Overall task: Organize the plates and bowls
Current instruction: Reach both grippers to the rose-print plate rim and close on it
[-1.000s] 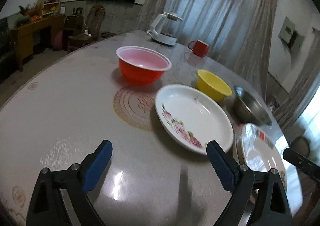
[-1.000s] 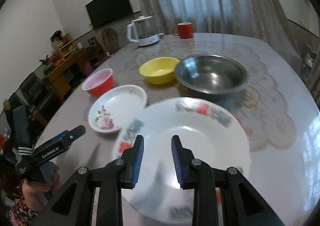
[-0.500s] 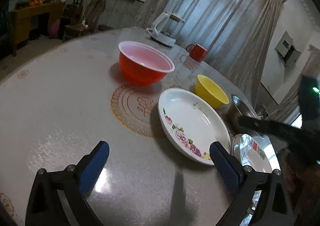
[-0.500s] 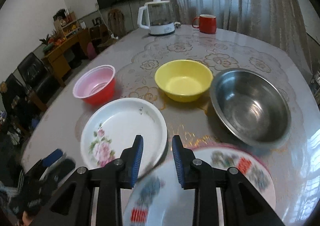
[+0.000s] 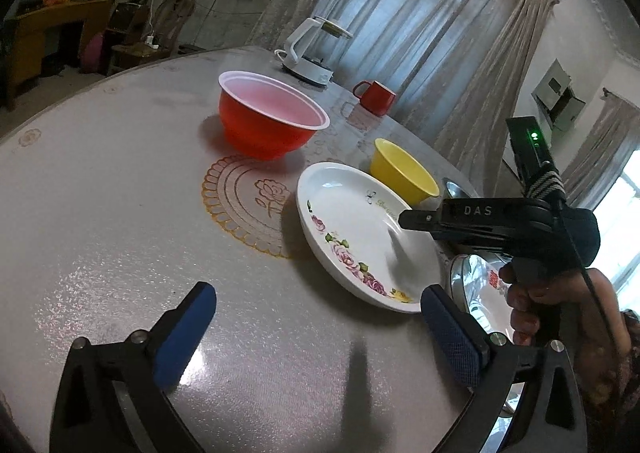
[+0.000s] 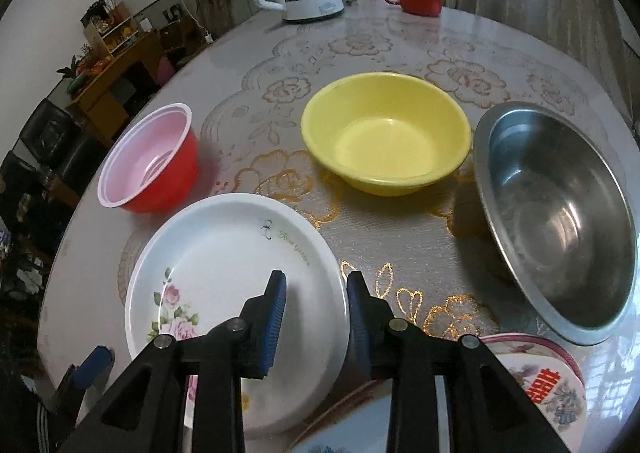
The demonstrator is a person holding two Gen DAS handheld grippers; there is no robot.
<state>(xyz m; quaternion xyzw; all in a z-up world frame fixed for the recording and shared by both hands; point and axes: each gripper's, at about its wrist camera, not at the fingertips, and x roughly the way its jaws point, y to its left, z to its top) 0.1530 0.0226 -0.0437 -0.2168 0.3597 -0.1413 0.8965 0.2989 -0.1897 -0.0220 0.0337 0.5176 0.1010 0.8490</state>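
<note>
The tabletop point(image 6: 440, 53) gives you plenty of bare surface on the left side, in front of your left gripper point(image 5: 316, 329), whose fingers are spread wide and hold nothing; it hangs low over that open patch.

The steel bowl point(image 6: 560, 213) sits far right, close to the table's edge, so keep any swing on that side short. The rose plate point(image 6: 224, 273) lies flat in the middle, just beside the red bowl point(image 6: 152, 165) and near the yellow bowl point(image 6: 384, 133).

Your right gripper point(image 6: 316, 293) hovers over the rose plate's near-right rim, fingers partly apart with the rim lying between them, not yet pinching. To take it cleanly, I judge you should drop one finger under the lip and one above, then close firmly, since a glazed rim will slip.

A second plate with a red mark point(image 6: 548, 385) lies directly below your right gripper, nearly touching the rose plate, so lift straight up first.
</note>
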